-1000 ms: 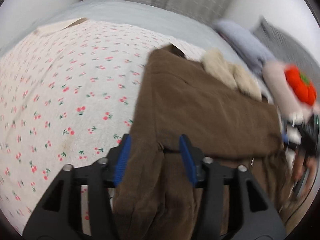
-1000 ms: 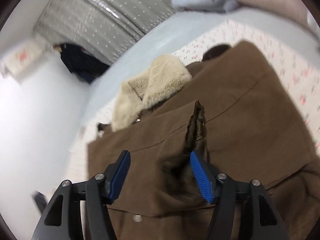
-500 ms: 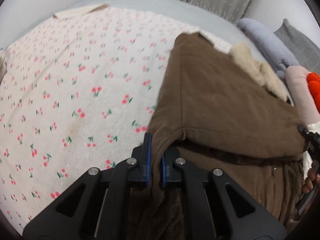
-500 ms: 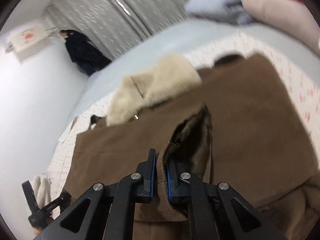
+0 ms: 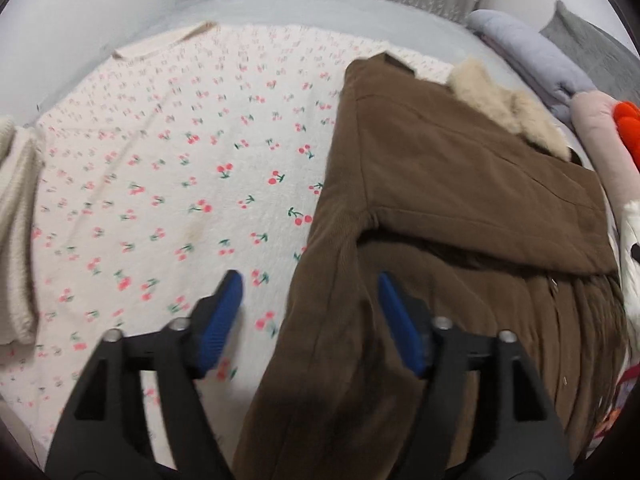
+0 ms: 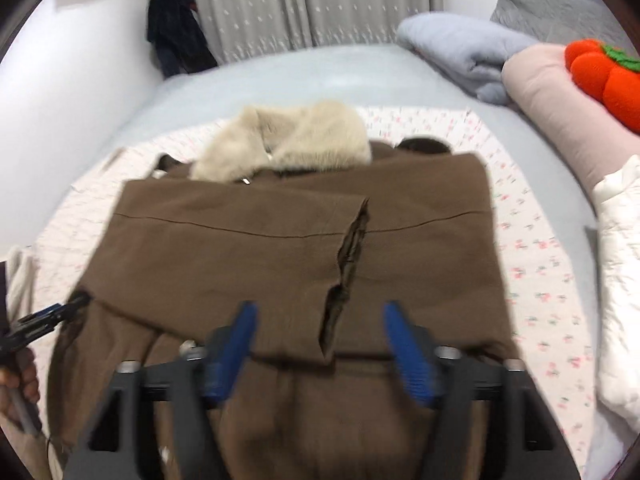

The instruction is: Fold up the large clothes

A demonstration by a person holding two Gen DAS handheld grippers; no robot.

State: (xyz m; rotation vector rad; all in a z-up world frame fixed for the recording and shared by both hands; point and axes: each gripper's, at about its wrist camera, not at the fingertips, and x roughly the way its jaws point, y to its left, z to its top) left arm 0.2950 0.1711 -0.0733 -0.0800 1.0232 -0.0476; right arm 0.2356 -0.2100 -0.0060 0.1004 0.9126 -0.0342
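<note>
- Two grippers, near: left gripper (image 5: 308, 312) and right gripper (image 6: 320, 344), fingers apart on each, holding nothing.
- One brown coat (image 6: 288, 248), folded over itself, lying on cherry-print blanket (image 5: 168, 168) on the bed; slit seam gaping.
- One cream fur collar (image 6: 288, 140), at the coat's far edge.
- Pillows (image 6: 460, 52), farthest.

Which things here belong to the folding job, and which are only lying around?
For the job: brown coat, its fur collar, left gripper, right gripper.
Lying about: cherry-print sheet, grey blanket, orange plush, cream knit.
</note>
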